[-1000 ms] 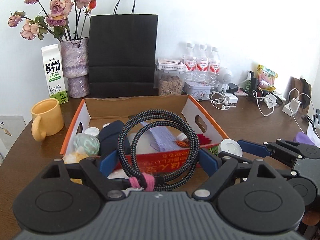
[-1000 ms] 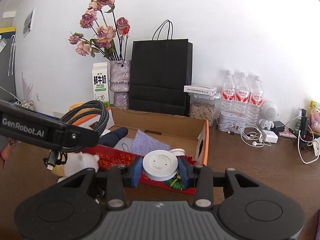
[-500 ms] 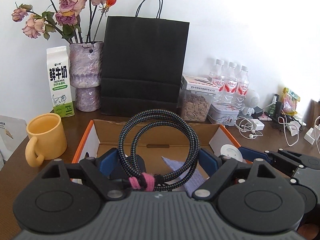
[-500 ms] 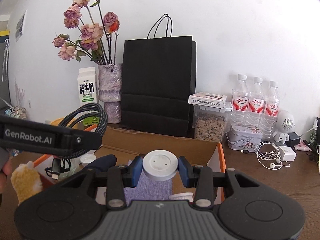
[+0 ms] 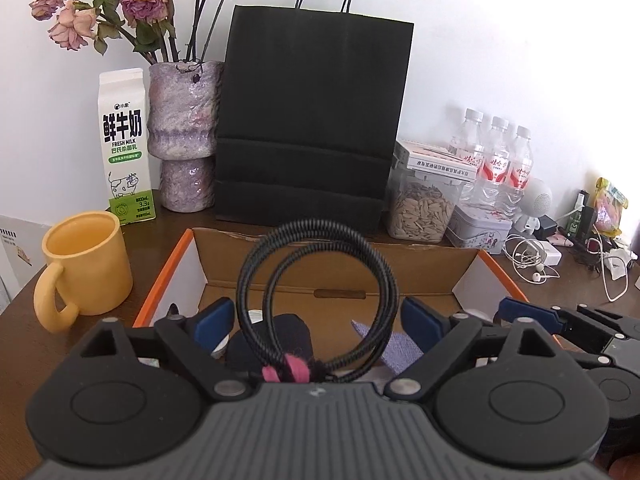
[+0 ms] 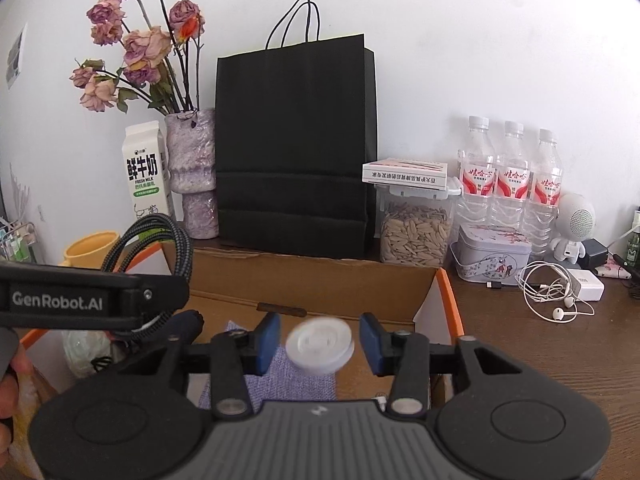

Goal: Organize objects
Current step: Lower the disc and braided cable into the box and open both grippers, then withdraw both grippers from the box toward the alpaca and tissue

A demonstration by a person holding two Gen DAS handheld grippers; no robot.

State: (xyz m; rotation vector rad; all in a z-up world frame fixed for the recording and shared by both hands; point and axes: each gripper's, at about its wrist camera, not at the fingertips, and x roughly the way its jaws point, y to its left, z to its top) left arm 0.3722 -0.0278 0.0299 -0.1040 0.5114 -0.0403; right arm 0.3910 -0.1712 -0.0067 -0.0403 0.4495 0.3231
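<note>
The open cardboard box (image 5: 336,276) with orange edges sits on the brown table; it also shows in the right wrist view (image 6: 320,280). My left gripper (image 5: 316,316) is over the box with its jaws apart around a coiled black braided cable (image 5: 316,288) tied with a pink band; the cable also shows in the right wrist view (image 6: 152,248). I cannot tell whether the pads touch the coil. My right gripper (image 6: 316,340) is open above the box. A white round disc (image 6: 320,346) is blurred and tilted between its fingers, touching neither pad. A purple cloth (image 6: 276,384) lies in the box below.
A black paper bag (image 5: 312,120) stands behind the box. A yellow mug (image 5: 86,264), milk carton (image 5: 126,144) and vase of dried roses (image 5: 184,136) are at the left. A seed jar (image 6: 416,228), water bottles (image 6: 512,176), a tin (image 6: 492,252) and earphones (image 6: 552,292) are at the right.
Both grippers moved forward over the box. The right gripper opened and let go of the white disc, which is now falling. The left jaws look slightly wider around the cable.
</note>
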